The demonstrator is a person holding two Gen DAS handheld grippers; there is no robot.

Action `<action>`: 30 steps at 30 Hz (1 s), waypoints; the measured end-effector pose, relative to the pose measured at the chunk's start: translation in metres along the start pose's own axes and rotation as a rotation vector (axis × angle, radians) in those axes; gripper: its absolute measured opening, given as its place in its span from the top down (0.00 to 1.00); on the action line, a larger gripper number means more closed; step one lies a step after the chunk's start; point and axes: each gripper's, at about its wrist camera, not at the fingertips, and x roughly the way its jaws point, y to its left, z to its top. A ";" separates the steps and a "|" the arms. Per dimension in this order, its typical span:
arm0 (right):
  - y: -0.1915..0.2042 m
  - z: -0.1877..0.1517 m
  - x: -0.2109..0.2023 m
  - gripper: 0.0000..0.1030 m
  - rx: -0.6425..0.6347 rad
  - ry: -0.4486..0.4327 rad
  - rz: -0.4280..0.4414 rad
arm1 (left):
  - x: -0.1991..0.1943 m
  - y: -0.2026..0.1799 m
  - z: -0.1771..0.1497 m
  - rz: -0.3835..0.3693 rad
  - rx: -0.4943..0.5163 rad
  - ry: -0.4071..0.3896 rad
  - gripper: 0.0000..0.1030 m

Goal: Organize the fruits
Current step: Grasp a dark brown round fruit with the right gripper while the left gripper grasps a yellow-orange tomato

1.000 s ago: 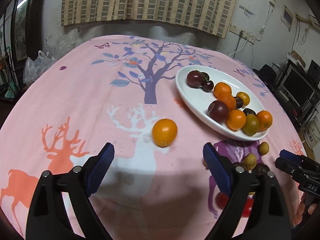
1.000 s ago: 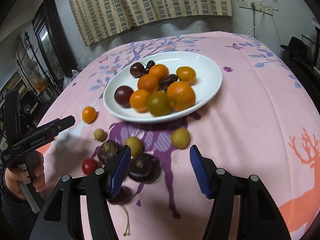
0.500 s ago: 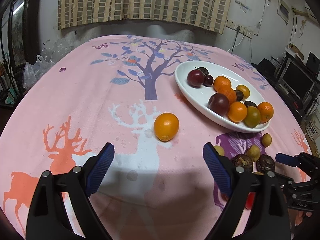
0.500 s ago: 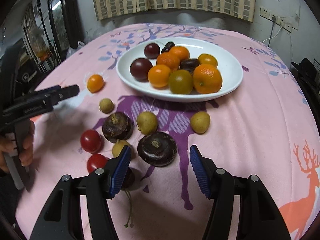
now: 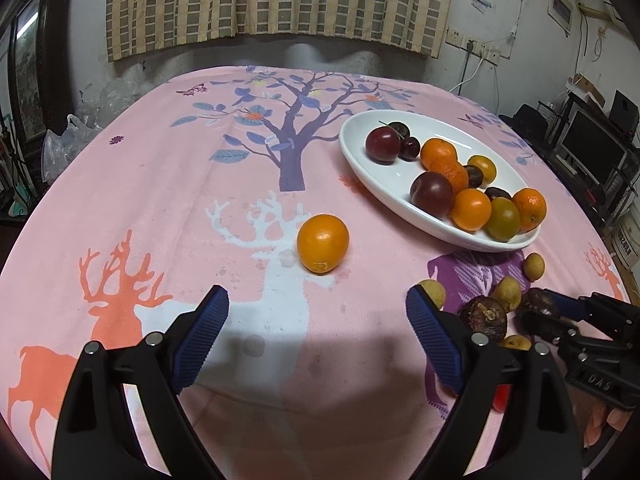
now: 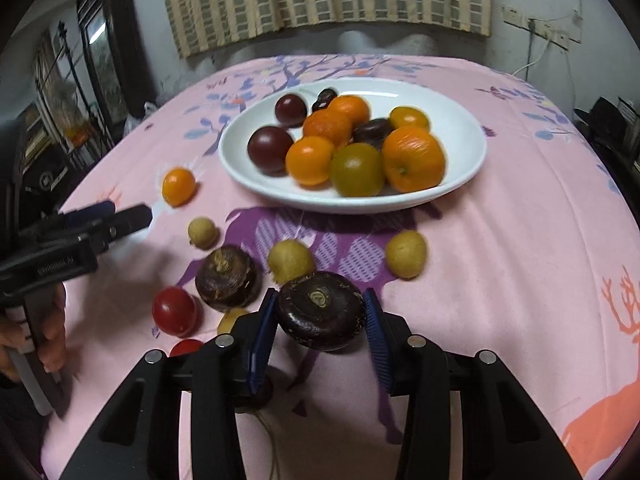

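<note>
The left gripper (image 5: pixel 316 312) stands wide apart, empty, facing the loose orange kumquat (image 5: pixel 322 243) on the pink tablecloth (image 5: pixel 160 184). The right gripper (image 6: pixel 320 322) clamps the dark flattened water chestnut (image 6: pixel 321 316); lift it straight, squeezing gently, toward the white oval plate (image 6: pixel 460 136).

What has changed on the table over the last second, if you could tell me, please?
The right gripper moved forward and down and closed its fingers around the nearest dark round fruit, which lay loose a second ago. The left gripper stayed open and crept slightly nearer the lone orange fruit without touching it. The white plate and the other loose fruits kept their places.
</note>
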 end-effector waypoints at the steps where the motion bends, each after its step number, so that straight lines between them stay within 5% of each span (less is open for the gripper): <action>1: -0.002 0.001 -0.001 0.58 0.010 -0.004 -0.005 | 0.000 0.000 0.000 0.001 -0.001 0.000 0.15; 13: -0.011 0.004 -0.010 0.58 0.063 -0.012 0.010 | 0.024 0.007 0.013 0.072 -0.034 0.044 0.15; 21: -0.010 0.005 -0.011 0.58 0.044 -0.003 0.005 | 0.057 -0.013 0.032 0.125 0.072 0.081 0.41; 23: -0.010 0.005 -0.012 0.58 0.045 -0.002 0.011 | 0.063 -0.016 0.034 0.106 0.081 0.094 0.59; 25: -0.010 0.004 -0.013 0.58 0.046 -0.005 0.012 | 0.064 -0.017 0.034 0.091 0.079 0.090 0.66; 30: -0.010 0.005 -0.014 0.58 0.055 -0.011 0.019 | 0.055 -0.018 0.030 0.049 0.076 0.103 0.66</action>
